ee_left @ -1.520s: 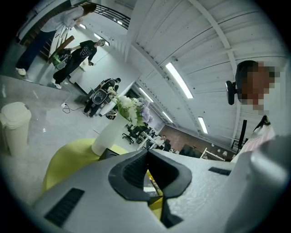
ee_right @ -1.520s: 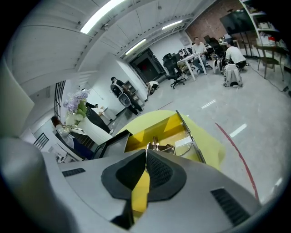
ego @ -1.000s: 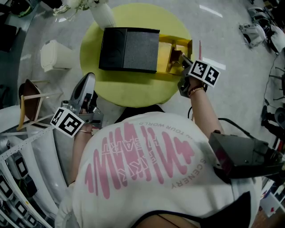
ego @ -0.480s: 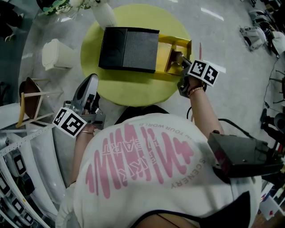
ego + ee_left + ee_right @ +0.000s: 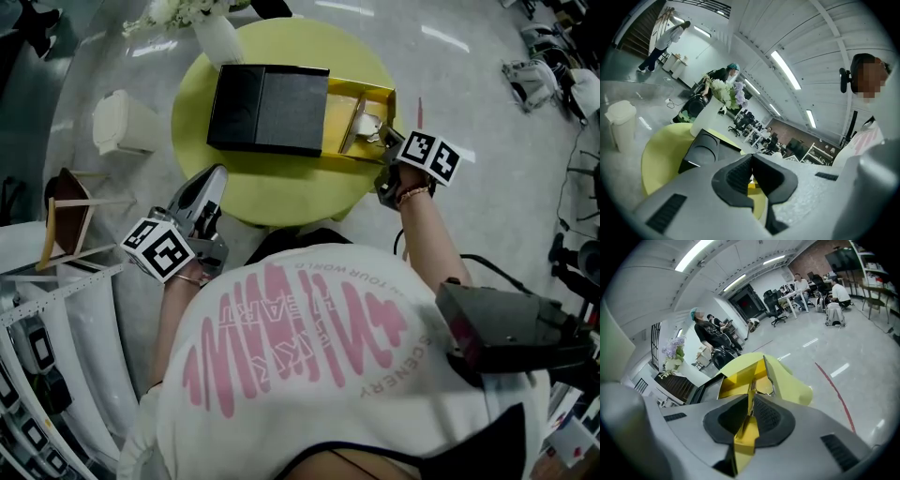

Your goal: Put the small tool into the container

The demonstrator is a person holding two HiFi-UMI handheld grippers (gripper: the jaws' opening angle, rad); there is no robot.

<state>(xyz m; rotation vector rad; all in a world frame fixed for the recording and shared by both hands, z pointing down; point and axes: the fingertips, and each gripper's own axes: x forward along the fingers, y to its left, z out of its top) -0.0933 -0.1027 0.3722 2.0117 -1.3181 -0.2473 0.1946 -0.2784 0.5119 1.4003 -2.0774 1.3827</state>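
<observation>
Yellow tray [image 5: 336, 120] wall pinched in right gripper [image 5: 385, 141], silvery tool [image 5: 364, 122] inside, left gripper [image 5: 211, 183] clenched

In the head view the right claw [image 5: 382, 139] covers the near corner of the yellow container [image 5: 361, 89], and the pale thing [image 5: 361, 122] lying inside it is too small to name.

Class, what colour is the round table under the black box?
The table is yellow-green; head view shows it best.
</observation>
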